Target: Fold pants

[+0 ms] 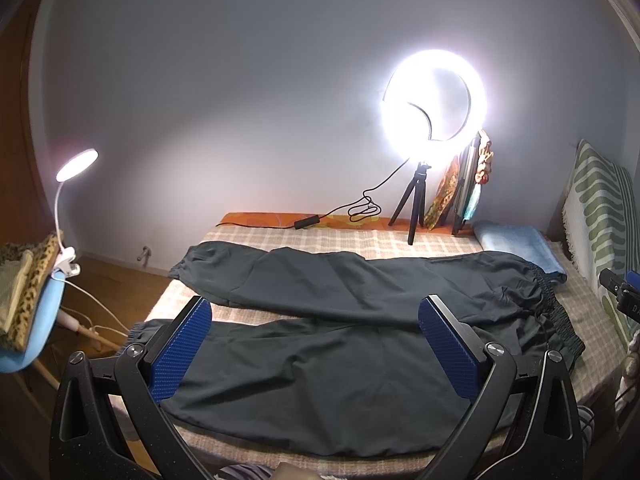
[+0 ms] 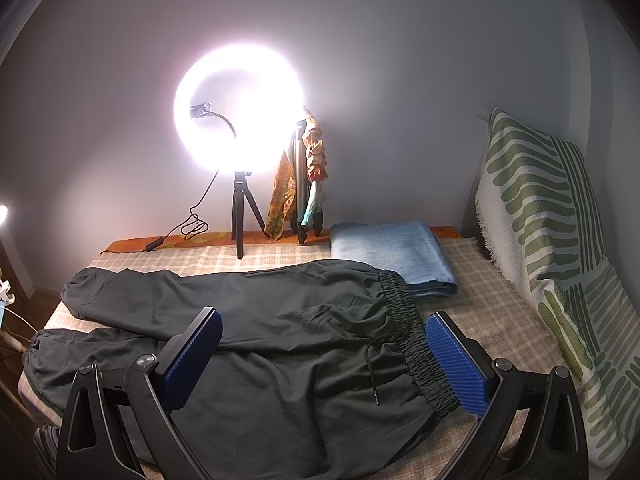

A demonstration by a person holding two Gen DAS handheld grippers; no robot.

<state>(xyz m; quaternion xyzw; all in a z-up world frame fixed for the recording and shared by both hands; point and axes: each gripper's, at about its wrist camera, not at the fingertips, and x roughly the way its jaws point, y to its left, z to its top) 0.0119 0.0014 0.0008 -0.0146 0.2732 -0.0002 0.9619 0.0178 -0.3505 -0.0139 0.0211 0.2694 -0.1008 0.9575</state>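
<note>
Pants [image 1: 360, 320] [image 2: 260, 320], dark grey, spread flat on checked bed cover [image 1: 320, 240] [image 2: 480, 320], legs side by side running toward the person's left, cuffs at that end, elastic waistband [image 2: 408, 332] at the right end. Drawstring [image 2: 372, 372] lies loose on the fabric near the waistband. Left gripper [image 1: 316, 344]: jaws spread wide, holding nothing; hovers over the near leg, mid-length, blue pads [image 1: 180, 356] framing the cloth; contact with fabric cannot be told. Right gripper [image 2: 324, 356]: jaws also wide apart, empty; poised over the hip area, right pad [image 2: 456, 364] just at the waistband edge, left pad over the near leg's upper part. Far leg lies beyond both grippers, slightly angled, overlapping the near one around the seat. Folded blue towel [image 1: 516, 248] [image 2: 392, 256] sits just behind the waistband, its corner tucked under or against it. Ring light [image 1: 434, 98] [image 2: 240, 108] on small tripod stands at the far edge of the bed by the wall. Green-patterned pillow [image 2: 548, 216] leans at the right. Clip lamp [image 1: 76, 166] glows off to the left.
</note>
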